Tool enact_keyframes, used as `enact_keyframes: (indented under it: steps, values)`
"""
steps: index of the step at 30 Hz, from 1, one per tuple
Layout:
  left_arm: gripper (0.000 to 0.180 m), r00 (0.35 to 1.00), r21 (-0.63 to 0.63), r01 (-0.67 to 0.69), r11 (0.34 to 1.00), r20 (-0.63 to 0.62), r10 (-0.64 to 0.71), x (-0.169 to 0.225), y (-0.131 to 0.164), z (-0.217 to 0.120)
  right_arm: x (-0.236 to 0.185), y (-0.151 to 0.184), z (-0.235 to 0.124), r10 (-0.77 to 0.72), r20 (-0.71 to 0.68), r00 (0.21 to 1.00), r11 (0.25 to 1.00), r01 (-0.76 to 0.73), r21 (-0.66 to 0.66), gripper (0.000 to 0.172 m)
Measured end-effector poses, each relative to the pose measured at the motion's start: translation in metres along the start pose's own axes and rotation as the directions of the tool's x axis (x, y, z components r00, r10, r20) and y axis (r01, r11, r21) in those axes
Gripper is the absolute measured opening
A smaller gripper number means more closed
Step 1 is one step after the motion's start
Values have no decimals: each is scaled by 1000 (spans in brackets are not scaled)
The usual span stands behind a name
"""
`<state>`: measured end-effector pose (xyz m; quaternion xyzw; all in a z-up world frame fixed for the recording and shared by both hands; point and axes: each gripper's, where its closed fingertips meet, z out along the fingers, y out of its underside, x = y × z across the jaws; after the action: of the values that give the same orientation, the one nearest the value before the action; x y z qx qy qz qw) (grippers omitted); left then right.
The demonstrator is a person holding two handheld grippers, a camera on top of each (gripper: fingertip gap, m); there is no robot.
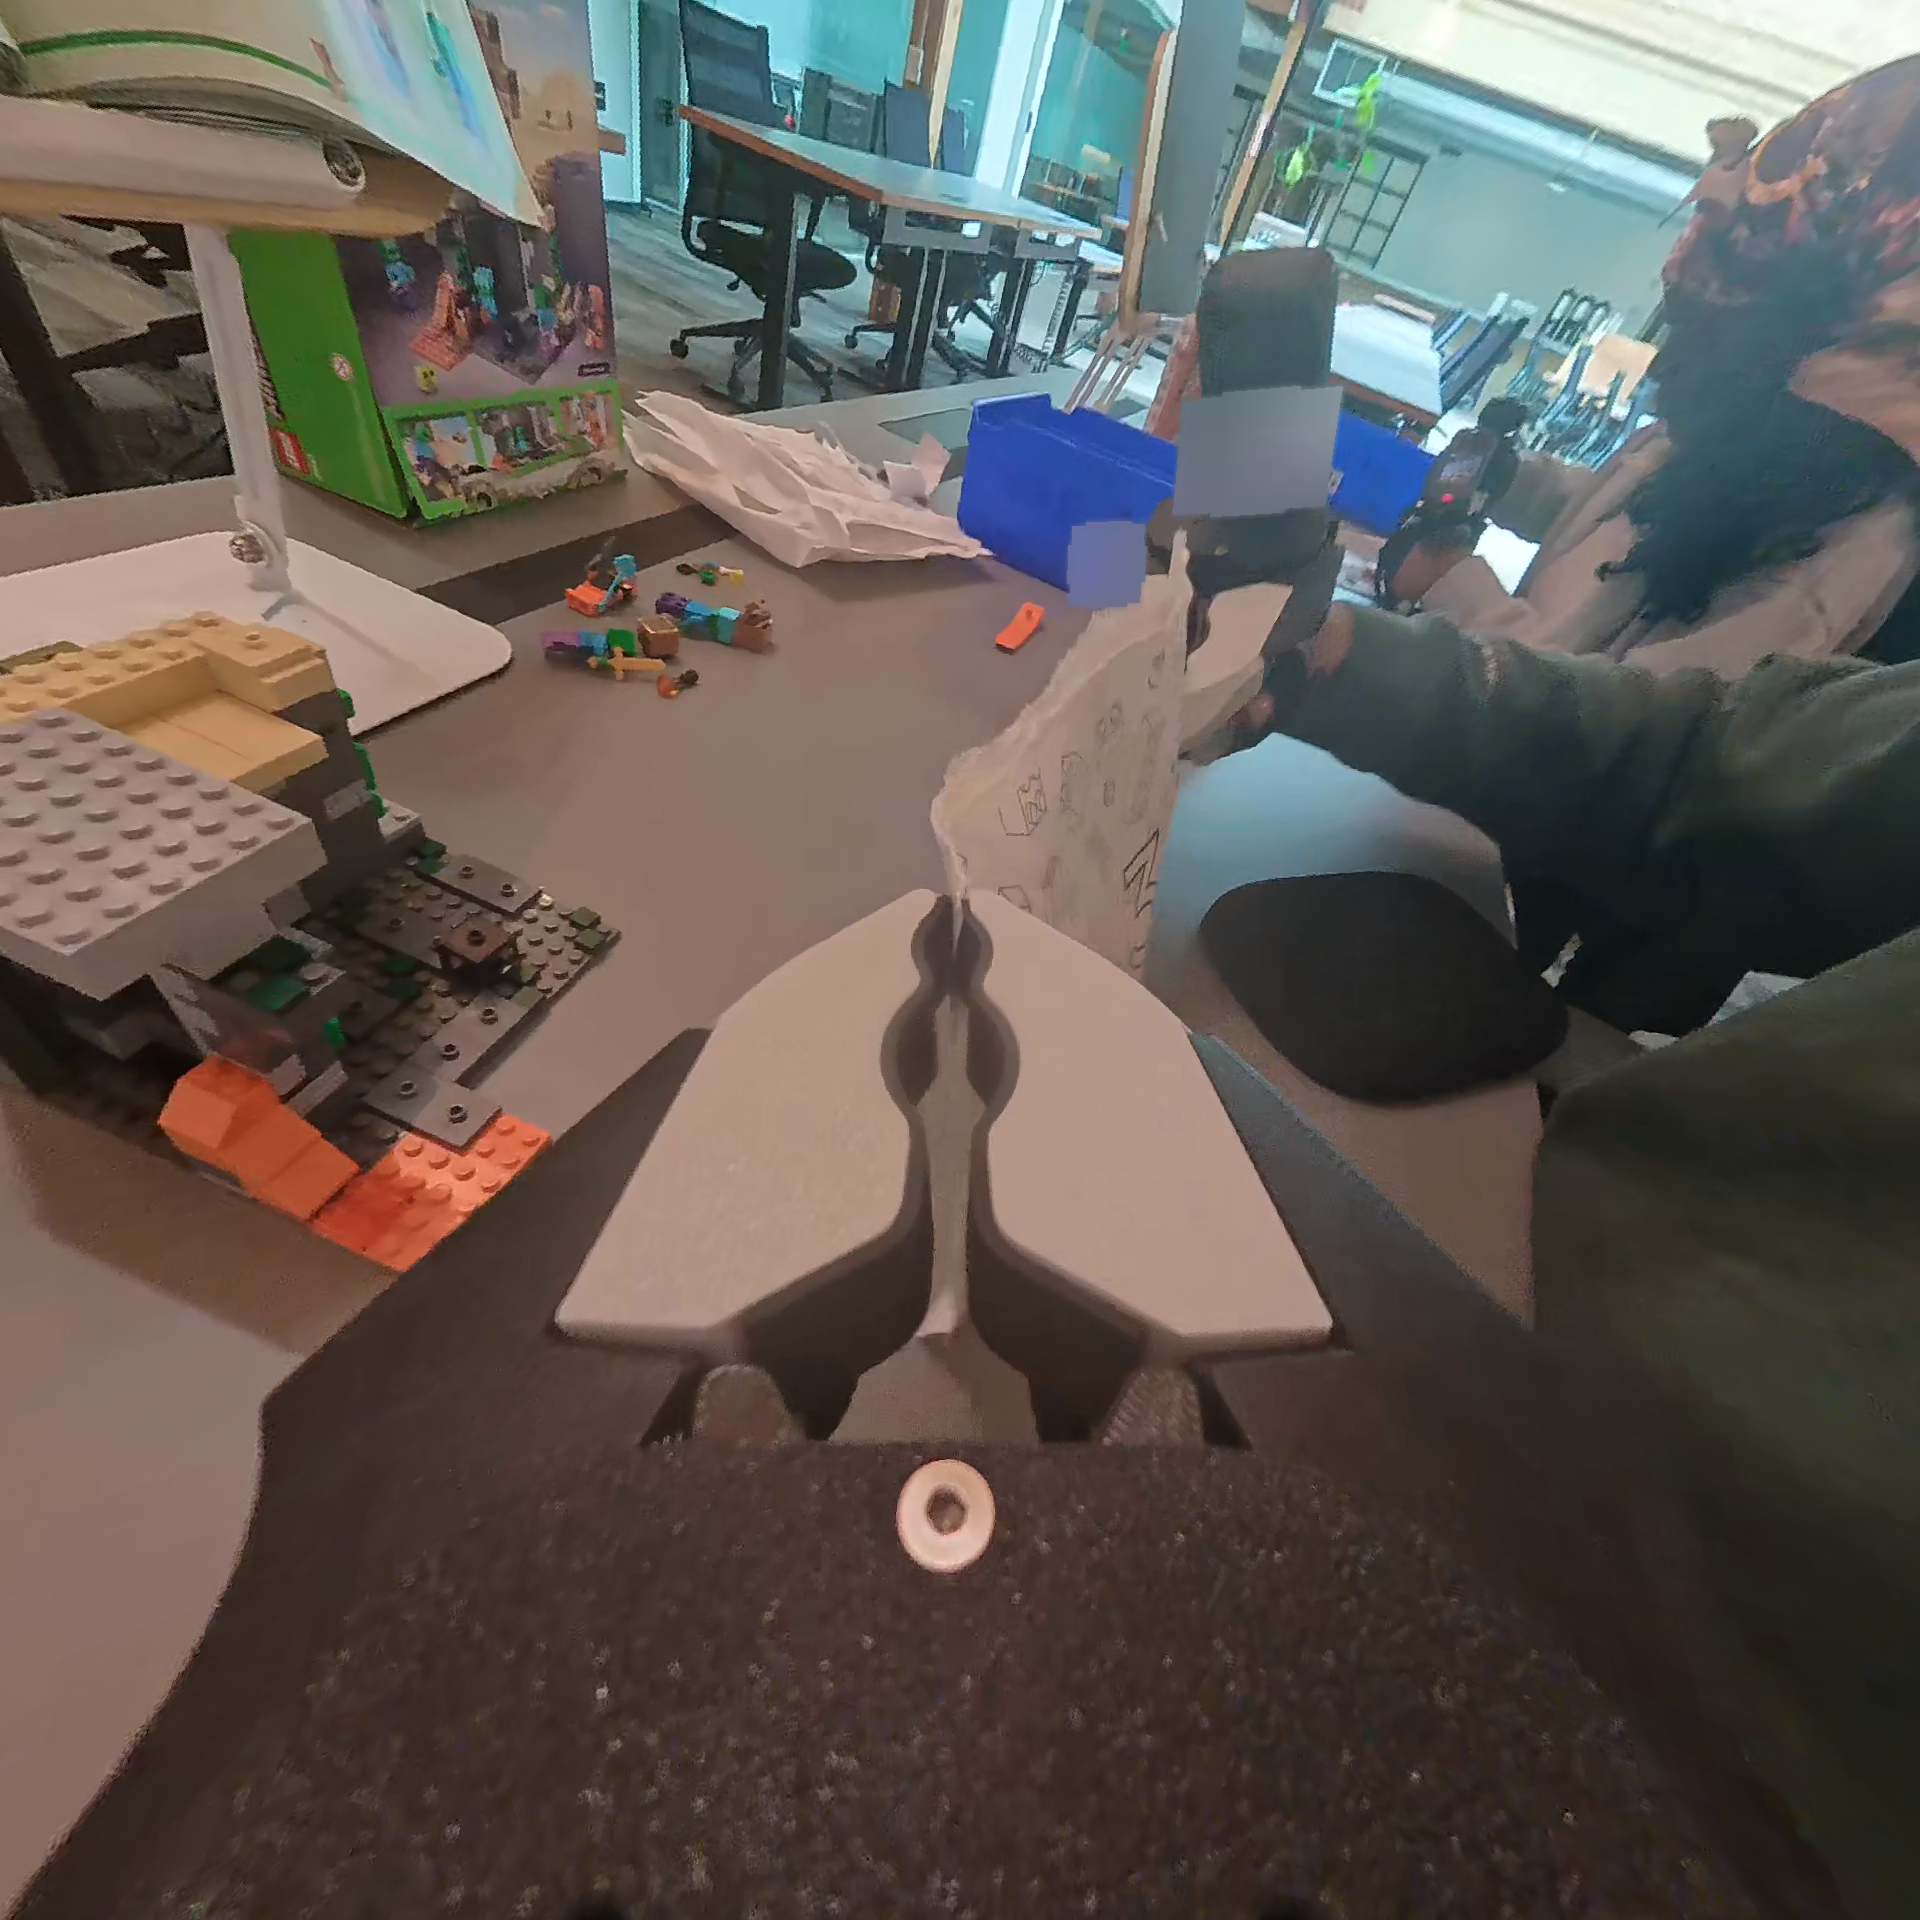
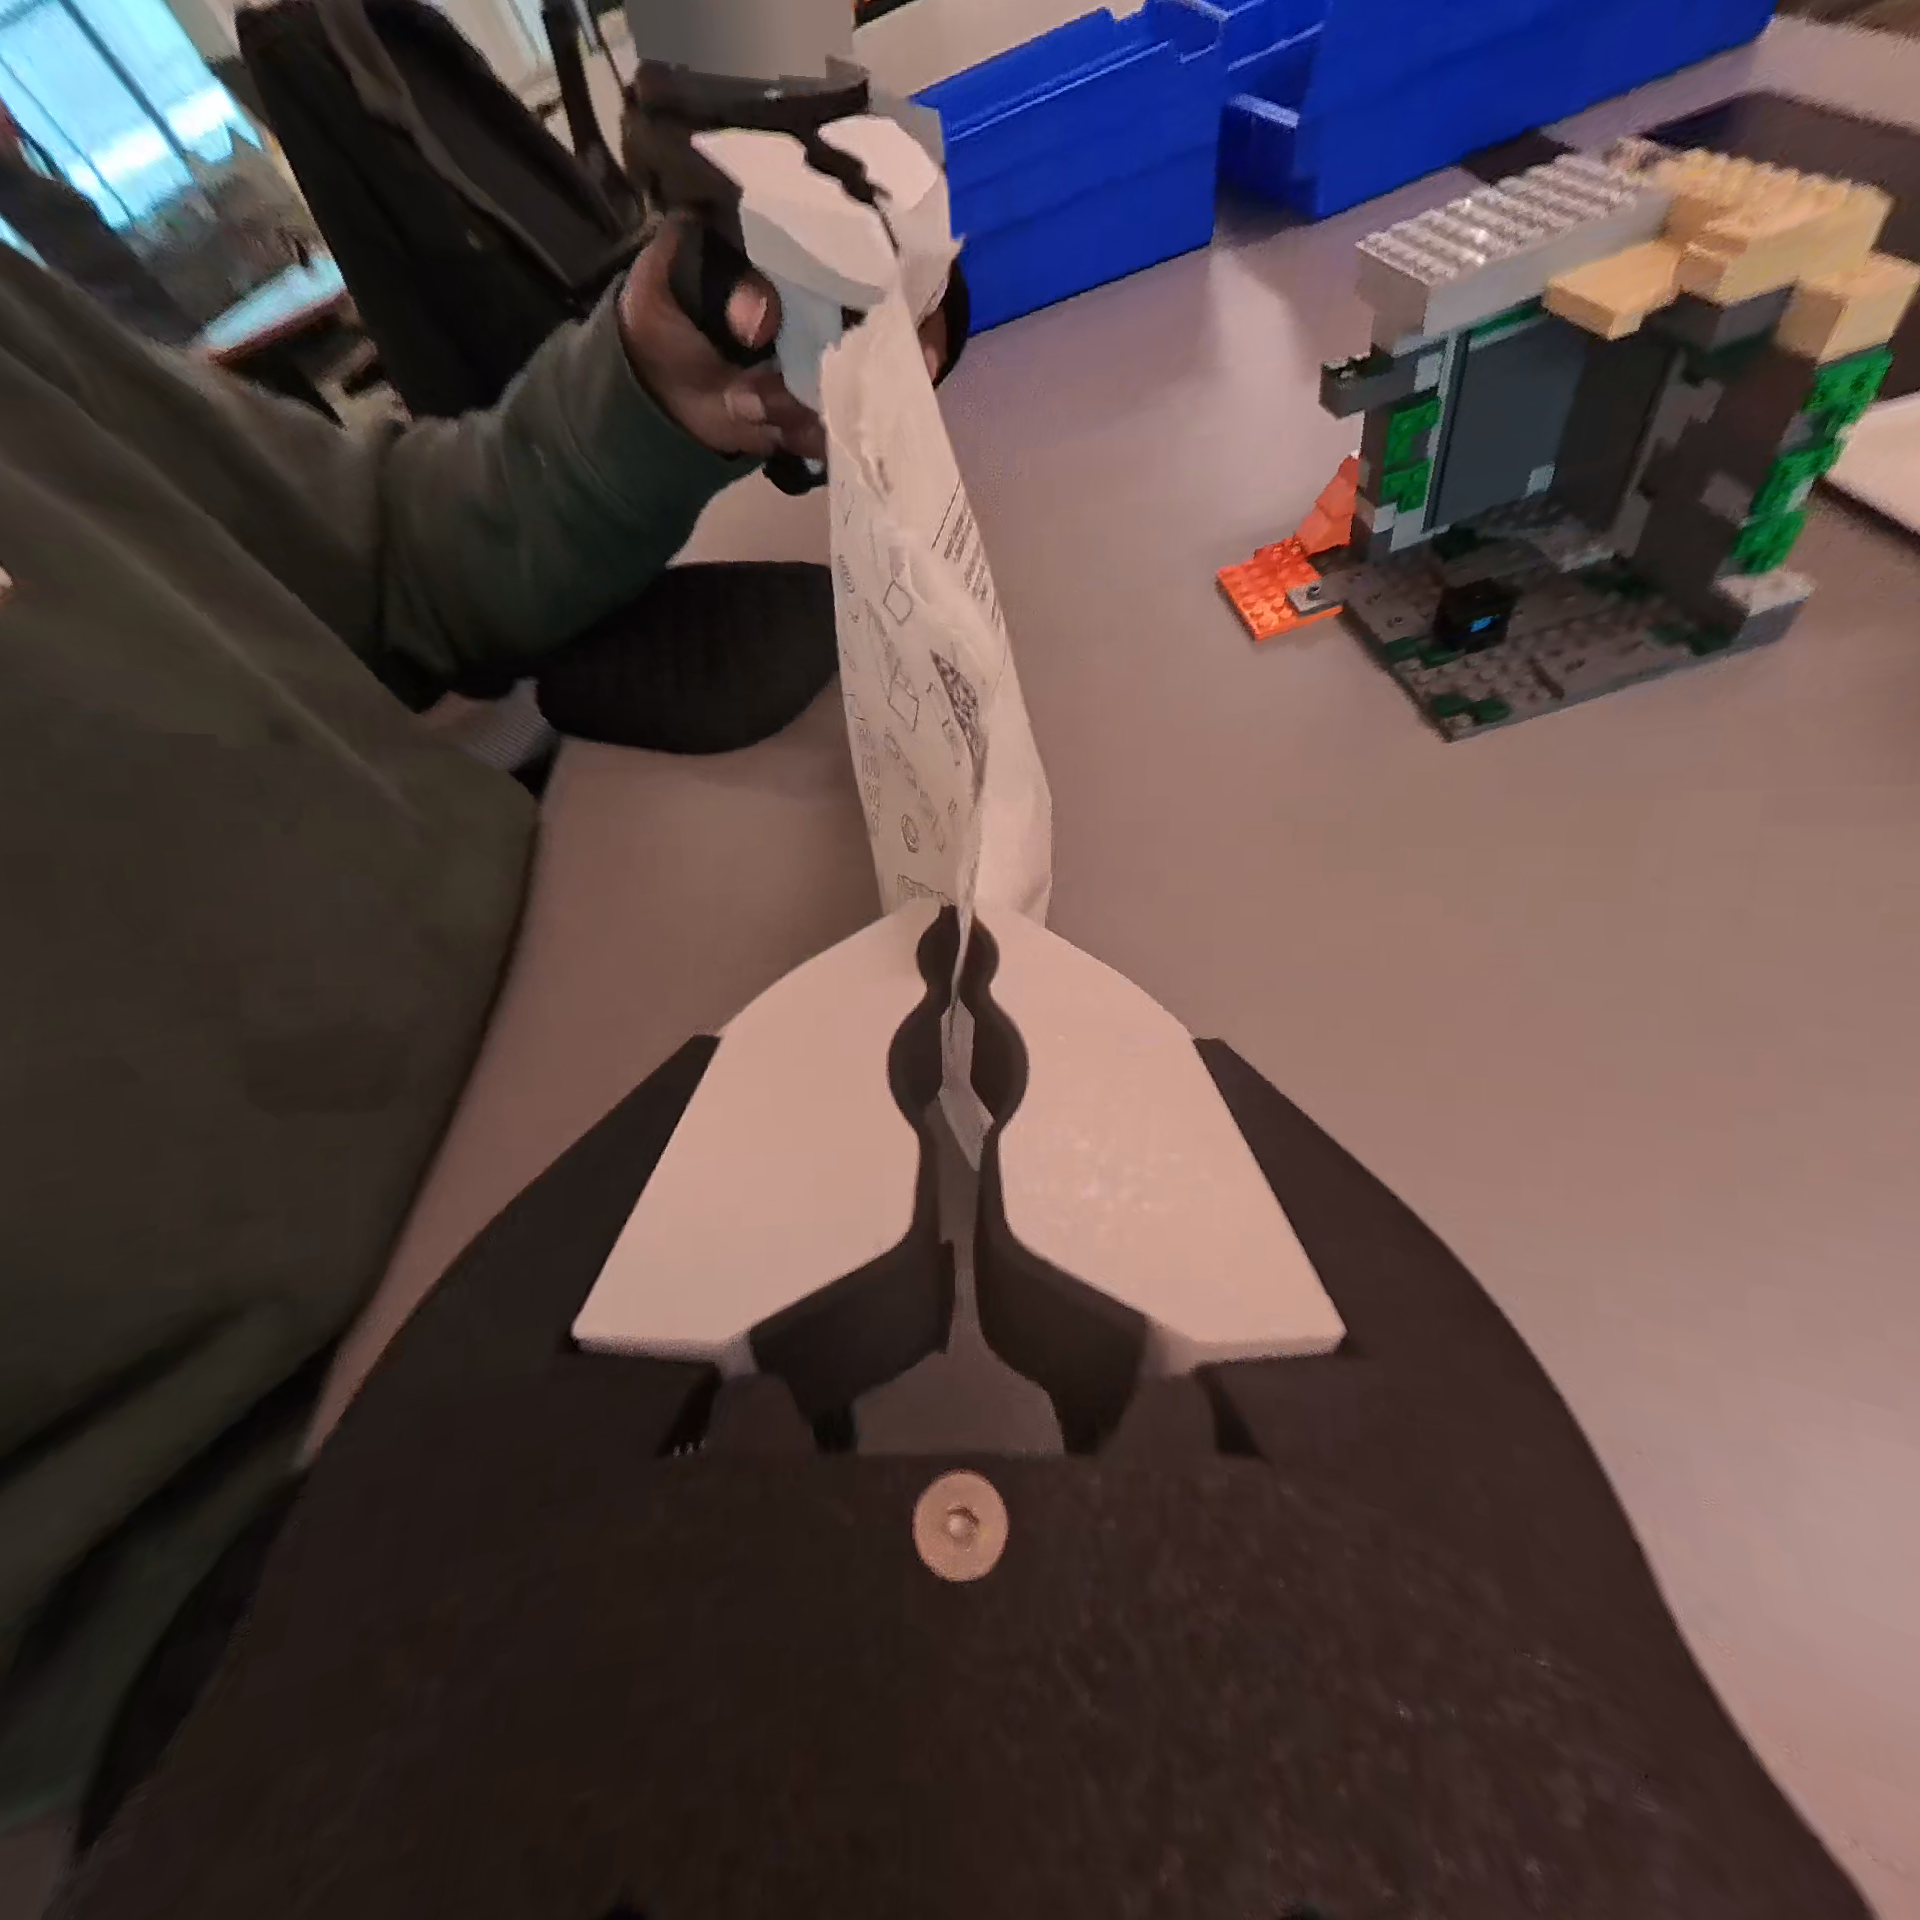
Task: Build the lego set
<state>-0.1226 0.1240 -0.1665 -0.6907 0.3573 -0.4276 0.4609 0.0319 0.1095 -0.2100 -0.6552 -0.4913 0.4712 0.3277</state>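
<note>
Both grippers are shut on one white paper bag printed with brick outlines, stretched between them above the grey table. In the left wrist view my left gripper (image 1: 954,920) pinches one edge of the bag (image 1: 1081,800), and the right gripper (image 1: 1231,613) holds the far edge. In the right wrist view my right gripper (image 2: 954,930) pinches the bag (image 2: 925,665), and the left gripper (image 2: 831,239) grips its far end. The part-built lego model (image 1: 208,883) stands at the left; it also shows in the right wrist view (image 2: 1600,436) at the upper right.
Loose lego pieces and small figures (image 1: 655,634) lie on the table (image 1: 727,810), with an orange piece (image 1: 1018,627). Crumpled white bags (image 1: 800,488), blue bins (image 1: 1060,488), the green set box (image 1: 436,343) and a white stand base (image 1: 260,623) sit farther back. A person's sleeve (image 1: 1558,748) crosses the right. Spacing between my two grippers at the tips: around 15 centimeters.
</note>
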Motion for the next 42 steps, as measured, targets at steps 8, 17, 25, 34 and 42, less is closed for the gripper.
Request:
enact_keyframes:
  steps: [8, 17, 25, 34, 42]
  values:
    - [0, 999, -188, 50, 981, -5, -52, -6, 33, 18, 12, 30, -6, 657, 53, 752, 754, -656, -46, 0]
    - [4, 989, -138, 20, 990, 145, 0, -24, 24, -3, 33, 42, -3, 656, -39, 754, 754, -657, -4, 0]
    - [13, 990, -251, 133, 959, 86, -114, -14, 64, 30, 50, 44, -3, 676, -76, 733, 736, -677, 17, 0]
    - [4, 984, -351, 81, 933, 175, -20, -22, 81, 36, 83, 55, -42, 516, -347, 783, 842, -538, 39, 48]
    - [0, 941, -473, -16, 881, 291, 174, -19, 72, 31, 43, 44, -49, 192, -515, 835, 938, -310, -153, 12]
